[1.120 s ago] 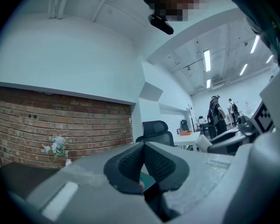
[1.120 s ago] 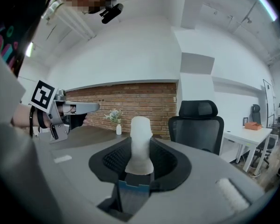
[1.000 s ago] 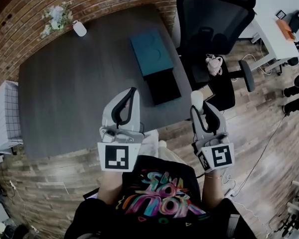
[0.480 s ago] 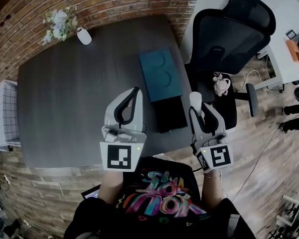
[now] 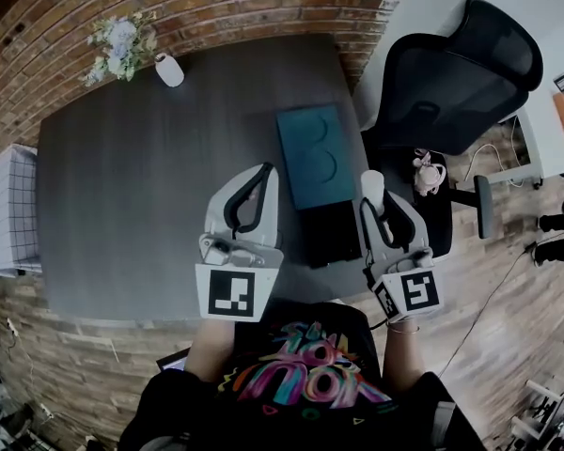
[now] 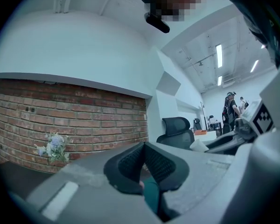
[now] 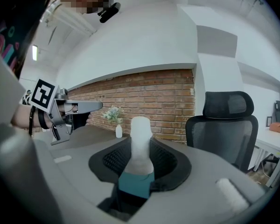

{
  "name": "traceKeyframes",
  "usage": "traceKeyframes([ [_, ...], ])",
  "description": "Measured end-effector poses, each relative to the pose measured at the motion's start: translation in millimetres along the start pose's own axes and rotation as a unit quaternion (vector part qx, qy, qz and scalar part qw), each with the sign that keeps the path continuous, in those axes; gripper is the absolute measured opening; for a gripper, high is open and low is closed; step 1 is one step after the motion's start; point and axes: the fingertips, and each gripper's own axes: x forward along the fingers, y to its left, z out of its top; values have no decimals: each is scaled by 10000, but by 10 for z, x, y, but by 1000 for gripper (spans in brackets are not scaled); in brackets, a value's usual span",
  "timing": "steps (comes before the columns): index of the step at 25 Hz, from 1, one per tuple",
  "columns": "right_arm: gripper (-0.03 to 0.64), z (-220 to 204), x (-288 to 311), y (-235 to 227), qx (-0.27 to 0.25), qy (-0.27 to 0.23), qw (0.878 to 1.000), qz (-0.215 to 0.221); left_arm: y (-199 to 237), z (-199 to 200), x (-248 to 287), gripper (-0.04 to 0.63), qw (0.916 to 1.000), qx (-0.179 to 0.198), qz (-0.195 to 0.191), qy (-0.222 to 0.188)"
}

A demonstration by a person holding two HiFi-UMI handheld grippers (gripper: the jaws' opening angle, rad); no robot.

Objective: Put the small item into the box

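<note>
A small white bottle (image 7: 141, 129) with a teal label stands upright between the pads of my right gripper (image 7: 141, 144), which is shut on it. In the head view that gripper (image 5: 371, 188) hovers by the table's right edge, just right of the black box part (image 5: 331, 233), with the bottle's white cap (image 5: 370, 182) showing. A teal box part (image 5: 312, 156) lies directly beyond the black one. My left gripper (image 5: 266, 169) is over the table, left of the box, shut with nothing in it; its pads meet in the left gripper view (image 6: 143, 146).
The dark table (image 5: 141, 186) stands against a brick wall (image 5: 216, 7). A white vase (image 5: 169, 69) and flowers (image 5: 120, 38) sit at its far left corner. A black office chair (image 5: 461, 73) stands to the right, a white grid cart (image 5: 7, 216) to the left.
Both grippers have moved forward, from the near table edge to over the table beside the box. The right gripper still holds the bottle; the left stays shut.
</note>
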Motion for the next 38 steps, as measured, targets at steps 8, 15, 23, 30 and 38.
traceKeyframes([
  [8,126,60,3,-80,-100,-2,9996,265,-3,61,35,0,9996,-93,262,-22],
  [15,126,151,104,-56,-218,-95,9958,880,64,160,-48,1,9966,-79,817,-45],
  [23,126,164,234,8,-249,-114,9908,1324,150,187,-173,2,9917,17,1281,-43],
  [30,126,165,285,22,-269,-109,9890,1451,188,186,-187,2,9902,32,1394,-73],
  [38,126,23,315,39,-359,156,9858,1630,126,85,-146,1,9910,1,1337,31],
])
